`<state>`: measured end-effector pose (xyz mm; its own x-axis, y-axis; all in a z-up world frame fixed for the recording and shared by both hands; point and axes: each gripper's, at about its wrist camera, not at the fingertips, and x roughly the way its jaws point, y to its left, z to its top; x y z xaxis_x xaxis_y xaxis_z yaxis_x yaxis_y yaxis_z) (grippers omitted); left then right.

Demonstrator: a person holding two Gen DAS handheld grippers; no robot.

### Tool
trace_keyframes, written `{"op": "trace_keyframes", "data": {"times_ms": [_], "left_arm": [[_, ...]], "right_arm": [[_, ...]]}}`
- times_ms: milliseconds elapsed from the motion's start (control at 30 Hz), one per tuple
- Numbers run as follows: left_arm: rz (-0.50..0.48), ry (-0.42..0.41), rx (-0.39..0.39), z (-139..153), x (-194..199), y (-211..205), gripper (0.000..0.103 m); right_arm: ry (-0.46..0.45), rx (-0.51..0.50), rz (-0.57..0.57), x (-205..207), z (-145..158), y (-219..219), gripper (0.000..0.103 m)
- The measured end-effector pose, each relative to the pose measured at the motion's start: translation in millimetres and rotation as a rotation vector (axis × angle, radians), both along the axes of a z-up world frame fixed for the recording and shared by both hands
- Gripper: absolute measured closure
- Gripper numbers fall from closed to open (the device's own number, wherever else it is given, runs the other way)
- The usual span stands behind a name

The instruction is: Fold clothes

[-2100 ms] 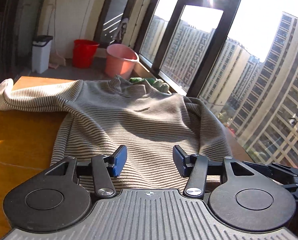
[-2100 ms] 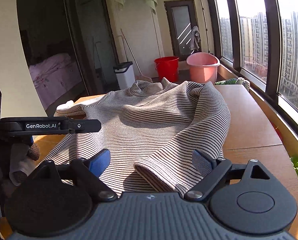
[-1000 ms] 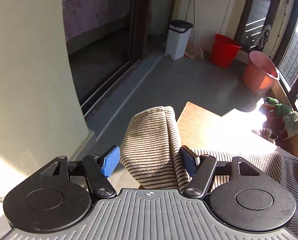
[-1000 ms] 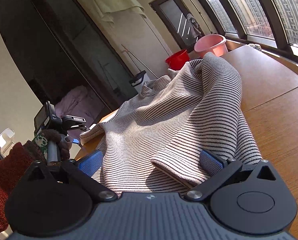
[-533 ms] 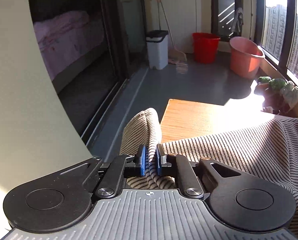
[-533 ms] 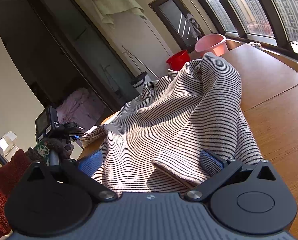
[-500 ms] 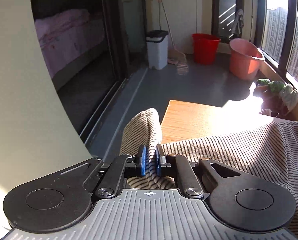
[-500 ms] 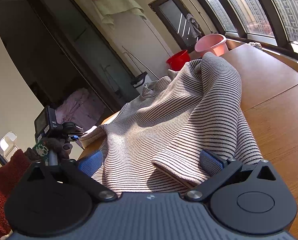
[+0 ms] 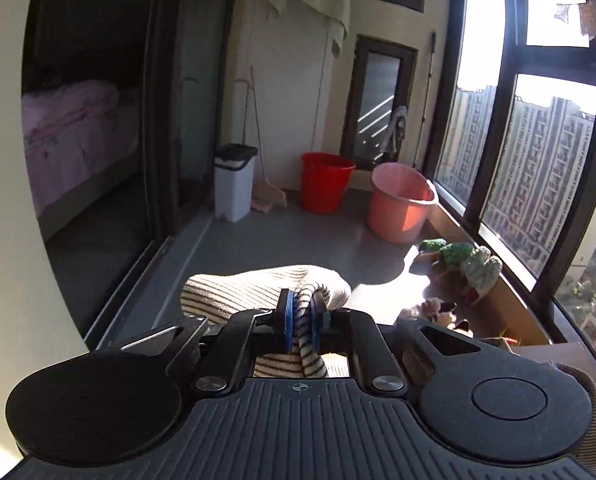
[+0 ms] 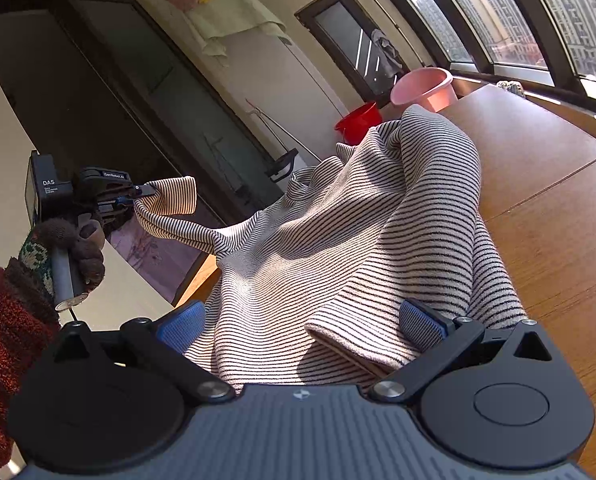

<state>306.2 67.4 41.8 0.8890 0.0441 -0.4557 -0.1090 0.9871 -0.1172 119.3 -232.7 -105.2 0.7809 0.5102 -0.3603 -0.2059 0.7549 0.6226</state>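
Folding is at an early stage: the cream, dark-striped knit sweater [image 10: 350, 248] lies rumpled across the brown wooden table [image 10: 546, 184], with no finished fold visible. The left gripper [image 9: 301, 322] is clamped on the cuff of one sleeve [image 10: 169, 200], holding it raised clear of the table edge and pointing slightly downward. The right gripper [image 10: 302, 326] sits low at the near hem, fingers spread wide with cloth between them, not pinching.
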Motion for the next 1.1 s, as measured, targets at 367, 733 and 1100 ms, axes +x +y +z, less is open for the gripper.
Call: {"op": "trace_keyframes", "data": {"times_ms": [367, 733, 1100], "left_arm": [[-0.305, -0.035, -0.042, 6.7, 7.4, -108.6, 0.091], [-0.419, 0.114, -0.109, -67.5, -33.8, -94.2, 0.051], [-0.462, 0.254, -0.201, -150.9, -80.1, -60.6, 0.023]], "right_arm": [[-0.006, 0.022, -0.003, -0.5, -3.4, -3.8, 0.0], [-0.005, 0.02, -0.005, 1.5, -4.1, -4.4, 0.0], [-0.112, -0.171, -0.002, 25.0, 33.3, 16.2, 0.0]]}}
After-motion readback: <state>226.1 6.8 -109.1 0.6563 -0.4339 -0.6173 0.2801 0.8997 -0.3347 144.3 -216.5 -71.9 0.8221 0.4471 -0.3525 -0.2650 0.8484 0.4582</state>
